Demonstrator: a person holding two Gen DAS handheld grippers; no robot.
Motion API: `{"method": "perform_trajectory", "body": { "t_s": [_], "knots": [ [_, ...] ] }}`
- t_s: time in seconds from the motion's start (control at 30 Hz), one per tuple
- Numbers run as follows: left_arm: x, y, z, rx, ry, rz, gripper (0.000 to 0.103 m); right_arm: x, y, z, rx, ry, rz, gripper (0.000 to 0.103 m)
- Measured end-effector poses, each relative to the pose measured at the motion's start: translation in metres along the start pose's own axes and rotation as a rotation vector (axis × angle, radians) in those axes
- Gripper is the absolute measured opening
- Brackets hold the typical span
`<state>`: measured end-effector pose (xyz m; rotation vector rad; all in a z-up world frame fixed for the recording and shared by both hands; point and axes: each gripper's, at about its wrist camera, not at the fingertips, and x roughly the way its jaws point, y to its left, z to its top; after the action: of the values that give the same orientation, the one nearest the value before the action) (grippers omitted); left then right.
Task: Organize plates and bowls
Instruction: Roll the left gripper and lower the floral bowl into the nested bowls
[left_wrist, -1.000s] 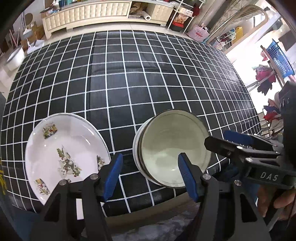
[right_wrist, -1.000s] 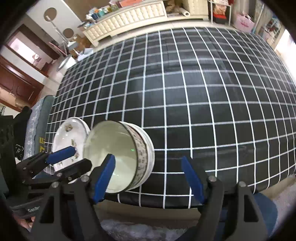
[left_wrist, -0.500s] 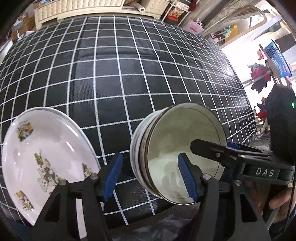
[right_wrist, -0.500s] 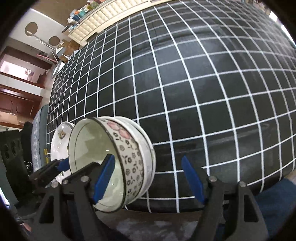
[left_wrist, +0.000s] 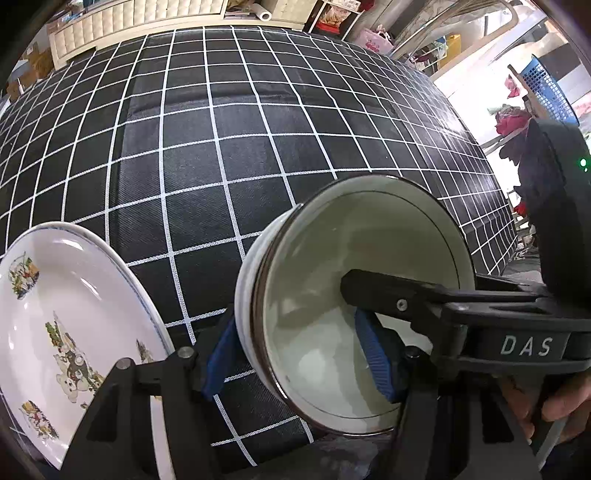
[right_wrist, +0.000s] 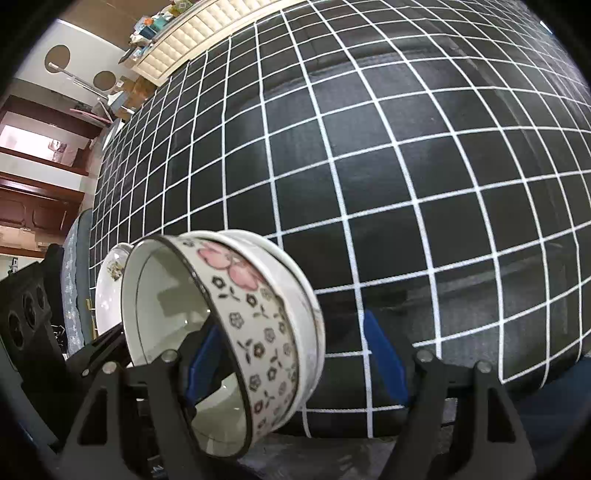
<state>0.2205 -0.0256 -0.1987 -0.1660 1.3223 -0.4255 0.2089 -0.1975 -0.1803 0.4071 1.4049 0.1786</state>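
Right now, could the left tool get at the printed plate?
Probably yes, after backing off: the left tool, open, straddles the wall of the stacked bowls, and the printed plate lies right beside it, nothing between.

Black white-grid cloth over table; plate seemingly resting on it.

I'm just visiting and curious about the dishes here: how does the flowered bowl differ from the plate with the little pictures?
The bowl is deep with tall walls; the plate is shallow and wide. The bowl's pink and dark flowers run around its outside; the plate's small pictures sit on its inner face. Both grippers' fingers straddle the bowl's wall, left gripper and right gripper; nothing grips the plate. Both are glossy white ware near the checked tablecloth's front edge.
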Motion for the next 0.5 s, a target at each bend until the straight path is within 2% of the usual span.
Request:
{"method": "perform_trajectory", "body": {
  "t_s": [0.1, 0.2, 0.37, 0.5],
  "knots": [
    [-0.003, 0.003, -0.001, -0.002, -0.001, -0.007, 0.059, 0.004, -0.004, -0.001, 0.023, 0.010, 0.038, 0.076],
    [0.000, -0.001, -0.003, 0.010, 0.000, 0.001, 0.059, 0.011, -0.005, 0.000, 0.056, 0.041, 0.122, 0.065],
    [0.002, -0.002, -0.004, -0.014, -0.004, 0.010, 0.059, 0.009, -0.009, 0.001, 0.060, 0.061, 0.109, 0.065],
    [0.004, -0.004, -0.005, -0.040, 0.009, 0.010, 0.060, 0.003, -0.004, -0.004, 0.040, 0.034, 0.071, 0.065]
  ]
}}
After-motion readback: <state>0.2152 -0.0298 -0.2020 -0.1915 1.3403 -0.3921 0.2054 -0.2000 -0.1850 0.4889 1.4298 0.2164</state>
